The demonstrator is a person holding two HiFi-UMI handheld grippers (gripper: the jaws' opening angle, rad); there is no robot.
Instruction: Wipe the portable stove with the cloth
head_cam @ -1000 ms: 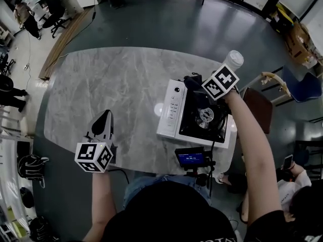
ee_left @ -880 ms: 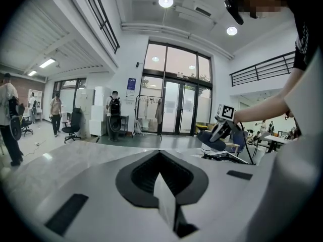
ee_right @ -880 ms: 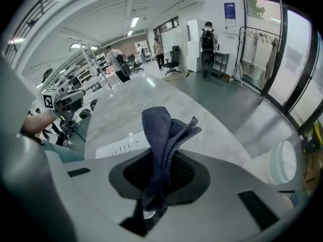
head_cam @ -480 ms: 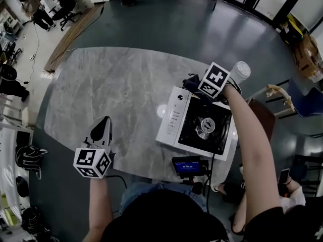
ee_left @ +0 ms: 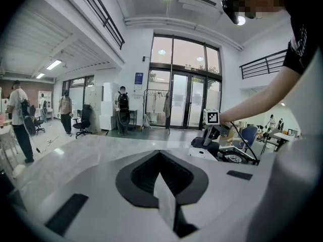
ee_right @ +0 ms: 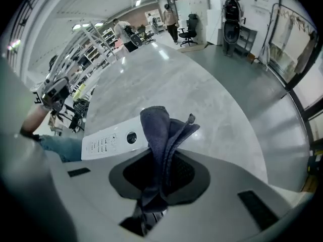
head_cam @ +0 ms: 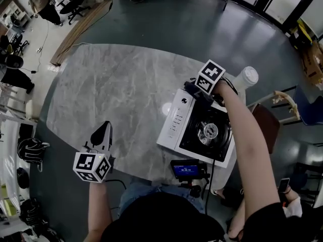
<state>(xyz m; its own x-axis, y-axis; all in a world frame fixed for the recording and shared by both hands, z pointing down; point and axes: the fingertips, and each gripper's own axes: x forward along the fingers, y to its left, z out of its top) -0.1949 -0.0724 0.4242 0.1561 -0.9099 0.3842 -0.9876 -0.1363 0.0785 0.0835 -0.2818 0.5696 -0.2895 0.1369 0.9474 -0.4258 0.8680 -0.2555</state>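
Blue-grey cloth [ee_right: 159,130] between right hand-held gripper [ee_right: 161,175] jaws

"What's the person wearing?"

"A black short-sleeved top [head_cam: 267,226] and blue denim legwear [head_cam: 137,190], as far as I can see."

"And the tools?"

"The pale grey plastic left gripper [head_cam: 102,129] has black jaw linings and a white cube with black square markers [head_cam: 93,166]. A thin black cable [head_cam: 117,171] runs off beside it. The matching grey right gripper [head_cam: 191,88] carries the same sort of marker cube [head_cam: 210,77]."
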